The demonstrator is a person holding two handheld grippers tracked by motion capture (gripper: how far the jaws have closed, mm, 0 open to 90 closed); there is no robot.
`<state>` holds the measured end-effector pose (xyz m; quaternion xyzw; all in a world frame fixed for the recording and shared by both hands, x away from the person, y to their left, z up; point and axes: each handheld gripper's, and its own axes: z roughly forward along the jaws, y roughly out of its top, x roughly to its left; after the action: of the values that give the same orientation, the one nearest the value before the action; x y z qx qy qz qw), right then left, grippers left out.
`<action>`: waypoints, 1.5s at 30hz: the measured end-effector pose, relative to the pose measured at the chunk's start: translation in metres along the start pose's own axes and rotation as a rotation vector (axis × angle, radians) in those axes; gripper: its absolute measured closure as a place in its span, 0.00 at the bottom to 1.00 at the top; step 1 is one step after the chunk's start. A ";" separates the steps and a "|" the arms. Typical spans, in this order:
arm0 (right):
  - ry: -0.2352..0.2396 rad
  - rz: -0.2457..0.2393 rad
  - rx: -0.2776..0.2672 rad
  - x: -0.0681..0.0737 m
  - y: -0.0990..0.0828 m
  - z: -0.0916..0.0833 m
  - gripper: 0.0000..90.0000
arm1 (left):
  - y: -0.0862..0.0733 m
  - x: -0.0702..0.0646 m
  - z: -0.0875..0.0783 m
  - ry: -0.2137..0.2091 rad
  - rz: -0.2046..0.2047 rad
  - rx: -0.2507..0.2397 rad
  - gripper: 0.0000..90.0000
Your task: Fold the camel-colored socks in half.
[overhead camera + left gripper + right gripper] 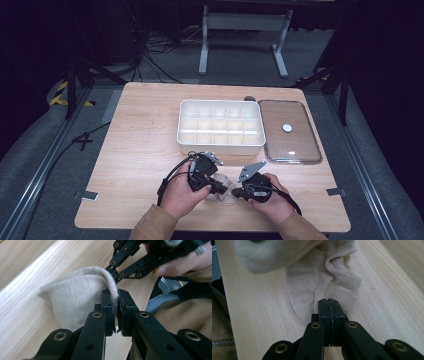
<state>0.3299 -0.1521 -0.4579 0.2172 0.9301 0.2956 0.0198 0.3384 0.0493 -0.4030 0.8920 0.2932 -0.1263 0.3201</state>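
Observation:
A beige sock (226, 193) lies near the table's front edge between my two grippers. In the left gripper view, my left gripper (115, 293) is shut on a raised fold of the sock (75, 297), with fabric pinched between its jaws. The right gripper's (113, 272) black linkage reaches the same fold from the far side. In the right gripper view, my right gripper (327, 301) is shut with its tips on the flat part of the sock (307, 290); a crease runs into them. Above, my left gripper (220, 189) and right gripper (235, 192) nearly meet.
A white compartment box (220, 148) stands at the table's middle, just beyond the hands. Its clear lid (280, 145) lies to the right with a small white disc (287, 128) on it. Bare wood stretches to the left of the box.

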 end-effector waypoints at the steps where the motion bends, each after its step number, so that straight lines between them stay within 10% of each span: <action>1: 0.001 0.000 -0.001 0.000 0.000 0.000 1.00 | 0.002 0.000 0.003 -0.003 0.003 0.004 0.94; 14: -0.004 0.020 -0.041 -0.004 -0.008 -0.020 1.00 | 0.006 0.010 0.030 0.016 -0.001 0.023 0.82; 19: -0.029 0.040 -0.067 -0.008 -0.011 -0.034 1.00 | 0.002 0.007 0.015 -0.019 0.006 -0.042 0.73; 25: -0.040 0.033 -0.116 -0.006 -0.005 -0.046 1.00 | -0.012 0.020 -0.013 0.092 -0.010 -0.080 0.76; 33: -0.012 -0.027 -0.156 0.008 0.015 -0.037 1.00 | -0.028 0.039 -0.011 0.171 -0.046 -0.020 0.86; 45: -0.015 -0.035 -0.212 0.007 0.019 -0.035 1.00 | -0.030 0.032 0.009 0.109 -0.052 0.061 0.94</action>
<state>0.3258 -0.1541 -0.4175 0.1996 0.8970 0.3906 0.0546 0.3451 0.0762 -0.4382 0.8990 0.3292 -0.0944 0.2730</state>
